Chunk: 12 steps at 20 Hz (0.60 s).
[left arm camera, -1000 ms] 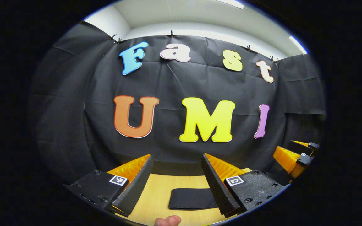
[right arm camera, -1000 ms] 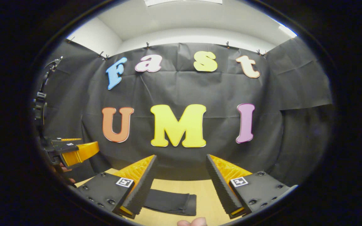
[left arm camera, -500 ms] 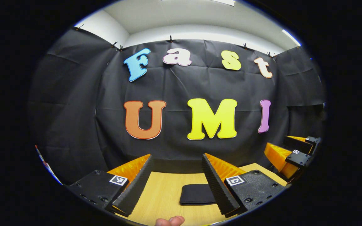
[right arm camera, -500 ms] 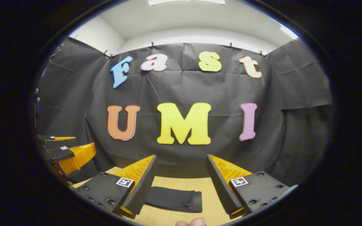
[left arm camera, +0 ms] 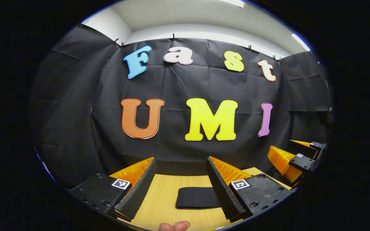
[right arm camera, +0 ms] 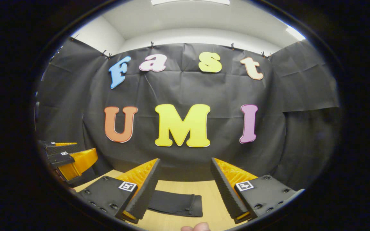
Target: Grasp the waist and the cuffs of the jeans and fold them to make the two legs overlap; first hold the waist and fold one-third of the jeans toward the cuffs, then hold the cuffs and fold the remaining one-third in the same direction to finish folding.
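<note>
While both of my grippers hover above the wooden table [left arm camera: 162, 202], the left gripper [left arm camera: 180, 189] and right gripper [right arm camera: 185, 189] stand wide apart, gripping nothing. Folded dark jeans [left arm camera: 196, 198] lie flat on the table below and between them.

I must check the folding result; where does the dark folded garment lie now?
The dark folded jeans lie flat on the light wooden table, between the open fingers of the left hand-held gripper in the left gripper view, nearer the right-hand finger.

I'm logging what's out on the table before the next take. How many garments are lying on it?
1: a dark folded garment flat on the wooden table, ahead of both open grippers. More could lie beyond what the views cover.
</note>
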Each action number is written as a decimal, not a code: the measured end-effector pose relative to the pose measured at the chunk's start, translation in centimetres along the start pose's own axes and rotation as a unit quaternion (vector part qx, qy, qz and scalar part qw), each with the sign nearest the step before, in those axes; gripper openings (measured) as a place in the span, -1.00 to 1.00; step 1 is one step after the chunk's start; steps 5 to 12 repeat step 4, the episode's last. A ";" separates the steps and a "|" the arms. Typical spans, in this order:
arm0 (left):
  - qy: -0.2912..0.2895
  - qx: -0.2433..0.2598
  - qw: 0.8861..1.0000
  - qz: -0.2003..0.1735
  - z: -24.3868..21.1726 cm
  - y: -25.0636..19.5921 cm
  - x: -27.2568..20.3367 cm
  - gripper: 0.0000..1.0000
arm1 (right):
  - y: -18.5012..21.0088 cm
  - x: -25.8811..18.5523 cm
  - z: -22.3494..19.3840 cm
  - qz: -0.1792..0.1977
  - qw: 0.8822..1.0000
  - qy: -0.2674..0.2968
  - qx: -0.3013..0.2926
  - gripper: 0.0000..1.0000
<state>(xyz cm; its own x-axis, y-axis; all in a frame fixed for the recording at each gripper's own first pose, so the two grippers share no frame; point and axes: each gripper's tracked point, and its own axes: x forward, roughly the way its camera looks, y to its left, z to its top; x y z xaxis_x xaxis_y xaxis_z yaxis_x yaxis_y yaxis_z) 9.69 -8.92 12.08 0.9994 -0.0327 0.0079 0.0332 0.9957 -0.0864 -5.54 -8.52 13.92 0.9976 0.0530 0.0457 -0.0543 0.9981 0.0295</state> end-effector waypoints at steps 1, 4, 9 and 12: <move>0.001 0.001 1.000 0.001 -0.1 0.2 0.0 0.96 | -0.2 0.0 0.2 -0.001 1.000 -0.003 0.001 0.87; 0.001 0.002 1.000 0.010 0.1 0.8 0.3 0.96 | -0.4 0.3 0.0 -0.003 1.000 -0.004 0.003 0.87; 0.001 0.002 1.000 0.010 0.1 0.8 0.3 0.96 | -0.4 0.3 0.0 -0.003 1.000 -0.004 0.003 0.87; 0.001 0.002 1.000 0.010 0.1 0.8 0.3 0.96 | -0.4 0.3 0.0 -0.003 1.000 -0.004 0.003 0.87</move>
